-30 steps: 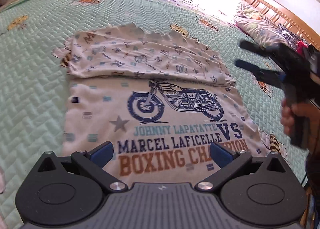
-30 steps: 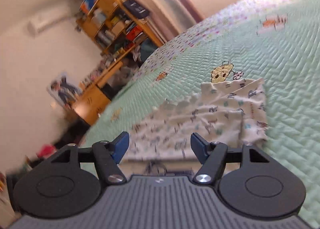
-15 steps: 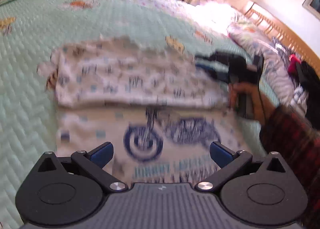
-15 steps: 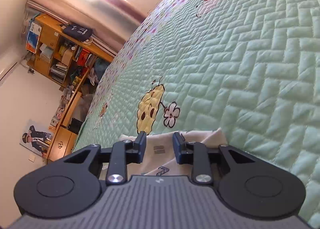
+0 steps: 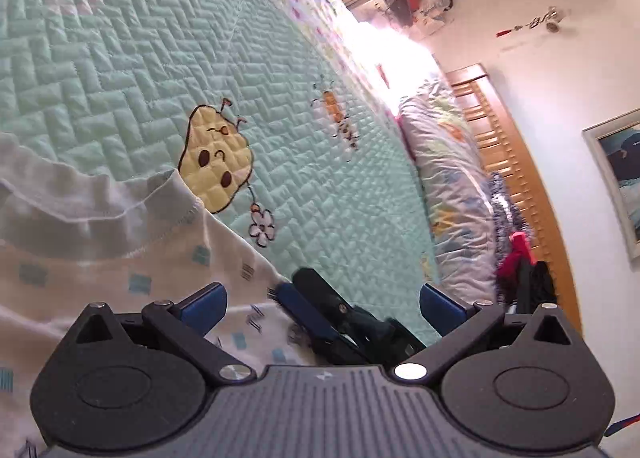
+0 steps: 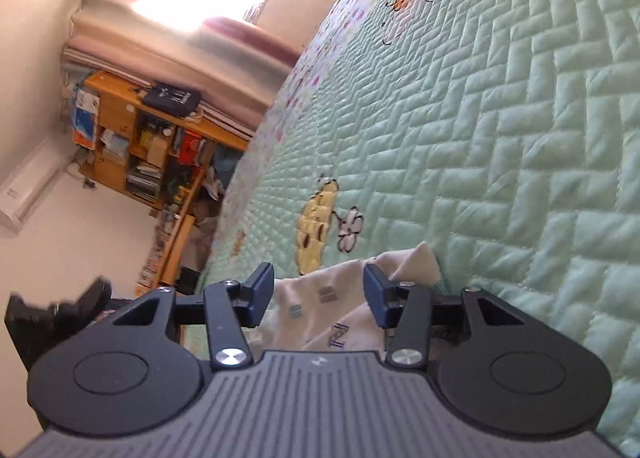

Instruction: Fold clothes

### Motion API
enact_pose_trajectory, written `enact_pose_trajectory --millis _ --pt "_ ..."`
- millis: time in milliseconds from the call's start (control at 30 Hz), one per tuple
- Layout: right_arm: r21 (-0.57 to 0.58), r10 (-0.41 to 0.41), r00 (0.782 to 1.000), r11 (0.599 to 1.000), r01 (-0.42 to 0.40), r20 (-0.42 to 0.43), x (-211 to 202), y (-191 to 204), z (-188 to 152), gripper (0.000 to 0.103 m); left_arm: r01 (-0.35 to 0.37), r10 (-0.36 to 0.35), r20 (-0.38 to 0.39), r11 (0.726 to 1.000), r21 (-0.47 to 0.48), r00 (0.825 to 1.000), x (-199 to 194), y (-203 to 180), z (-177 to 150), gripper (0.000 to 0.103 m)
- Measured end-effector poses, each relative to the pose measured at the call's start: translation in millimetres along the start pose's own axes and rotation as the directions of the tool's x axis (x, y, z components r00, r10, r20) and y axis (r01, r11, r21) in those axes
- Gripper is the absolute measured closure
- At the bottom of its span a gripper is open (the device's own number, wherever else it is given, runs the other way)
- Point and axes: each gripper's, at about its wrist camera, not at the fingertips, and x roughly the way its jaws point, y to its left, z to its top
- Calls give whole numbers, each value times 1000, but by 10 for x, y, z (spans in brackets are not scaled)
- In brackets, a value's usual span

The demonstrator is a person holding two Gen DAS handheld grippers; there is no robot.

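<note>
- Cream printed cotton garment [image 5: 120,274] lies on the mint-green quilted bedspread [image 5: 120,70], its stitched edge just beside a yellow embroidered pear-like figure [image 5: 216,162].
- Left gripper [image 5: 320,304], seen in the left wrist view, stands spread wide over the garment's corner; its blue pads press on nothing.
- Only that view shows the right gripper [image 5: 304,298] from outside, its black fingers lying low at the cloth's edge, between the left gripper's fingers.
- Right wrist view shows the right gripper [image 6: 320,294] from behind: its jaws are opening, a raised fold of the garment [image 6: 360,298] stands between the blue pads, and gaps show on both sides.
- Left wrist view alone takes in a floral pillow [image 5: 448,178], a wooden slatted headboard [image 5: 508,162] and a framed picture [image 5: 620,174].
- Right wrist view alone takes in a cluttered wooden bookshelf [image 6: 136,146], a wall air conditioner [image 6: 28,194] and pink curtains [image 6: 188,54].
</note>
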Motion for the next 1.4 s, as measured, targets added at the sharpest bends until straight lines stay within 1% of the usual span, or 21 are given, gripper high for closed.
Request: enact_pose_trajectory --millis 33,133,200,267,367,400,467,500,533,600,633,667,733,800,833,933,1000,1067,1167,1267,1400 --pt "-47 -36 999 998 36 0 -16 26 -11 68 -43 43 -14 999 6 999 146 54 59 1" --pt "-79 -64 998 995 64 -3 -33 24 -10 73 -28 28 12 1000 -4 1000 242 129 178 1" --pt "-130 -101 995 986 101 10 -34 51 -5 77 -73 72 20 996 57 997 242 58 226 3" --pt "-157 -115 993 981 116 14 -29 51 -20 77 -89 89 2 992 93 996 279 47 237 3" --pt "-172 -106 993 979 112 43 -80 94 -6 73 -86 85 13 993 86 996 204 -31 217 3" --pt "-176 -95 994 979 103 51 -105 119 0 70 -58 56 22 993 102 998 157 -103 191 1" --pt "-134 24 999 991 -19 40 -116 107 24 70 12 -18 41 988 152 999 78 -253 141 1" --pt "-111 88 995 990 -83 36 -120 99 37 69 23 -32 48 984 176 998 95 -308 134 1" --pt "-100 119 993 988 -117 21 -84 100 46 68 -8 -2 52 980 197 999 159 -327 145 1" --pt "-163 2 1000 987 -5 -19 48 93 38 68 -149 141 51 969 199 989 359 -227 213 2" --pt "-166 -34 999 986 31 -14 56 46 47 80 -181 175 47 964 192 983 407 -151 236 10" --pt "-163 -65 998 985 63 -6 53 -8 59 103 -169 162 51 968 187 986 379 -104 242 8" --pt "-168 -115 993 979 115 12 25 -66 98 103 -155 146 57 970 186 988 327 -35 246 12" --pt "-188 -141 989 971 146 43 -25 -51 106 103 -185 175 63 959 216 983 289 -96 238 13" --pt "-179 -124 991 975 132 50 -44 -51 113 103 -198 186 74 954 227 980 247 -141 241 12" --pt "-150 -65 994 985 79 93 -156 -29 145 84 -250 215 155 935 253 964 -49 -279 265 6" --pt "-148 -34 990 988 54 136 -274 59 174 82 -241 202 181 943 230 962 -350 -255 303 5" --pt "-167 -11 992 985 32 129 -324 174 166 76 -236 194 199 947 219 961 -702 -181 334 2" --pt "-219 13 998 976 0 57 -224 417 72 66 -240 207 197 957 165 958 -1220 106 367 1" --pt "-272 44 998 961 -57 -52 113 773 -54 66 -220 199 212 972 79 957 -1629 508 333 1" --pt "-264 134 964 945 -195 -231 779 1218 -349 65 -207 199 238 978 8 951 -1945 931 278 1"
